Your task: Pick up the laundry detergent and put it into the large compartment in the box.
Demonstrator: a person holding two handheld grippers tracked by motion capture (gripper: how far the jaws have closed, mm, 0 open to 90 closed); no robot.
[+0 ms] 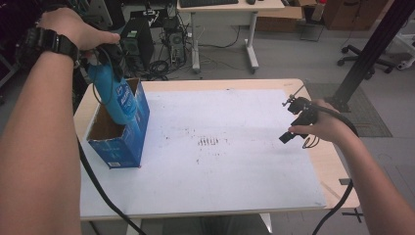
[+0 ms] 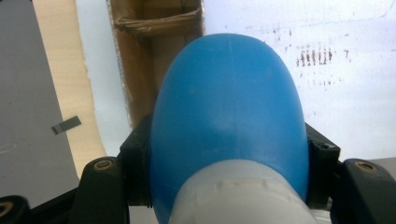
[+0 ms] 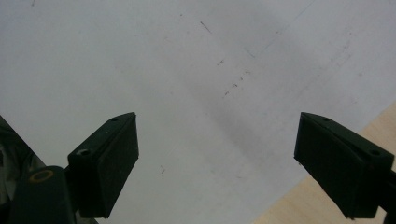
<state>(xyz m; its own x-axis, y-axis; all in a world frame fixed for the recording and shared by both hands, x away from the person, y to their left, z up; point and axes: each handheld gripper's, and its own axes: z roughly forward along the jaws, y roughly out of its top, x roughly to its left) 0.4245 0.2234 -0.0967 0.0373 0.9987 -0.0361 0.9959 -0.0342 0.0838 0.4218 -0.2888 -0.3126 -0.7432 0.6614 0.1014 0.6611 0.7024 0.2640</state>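
A blue plastic bottle (image 1: 115,95) with a pale cap end hangs bottom-down over the open top of a blue cardboard box (image 1: 128,142) at the table's left. My left gripper (image 1: 108,61) is shut on the bottle near its neck. In the left gripper view the bottle (image 2: 229,116) sits between the jaws, with the box's brown inside (image 2: 149,56) beyond it. My right gripper (image 1: 289,122) rests low over the white mat near the table's right edge. In the right gripper view it (image 3: 217,163) stands open with nothing between its fingers.
A white mat (image 1: 220,161) with faint dark marks covers most of the wooden table (image 1: 337,181). Behind the table stand a desk (image 1: 225,29), computer cases and cables. A black post (image 1: 372,49) rises at the back right beside an office chair base.
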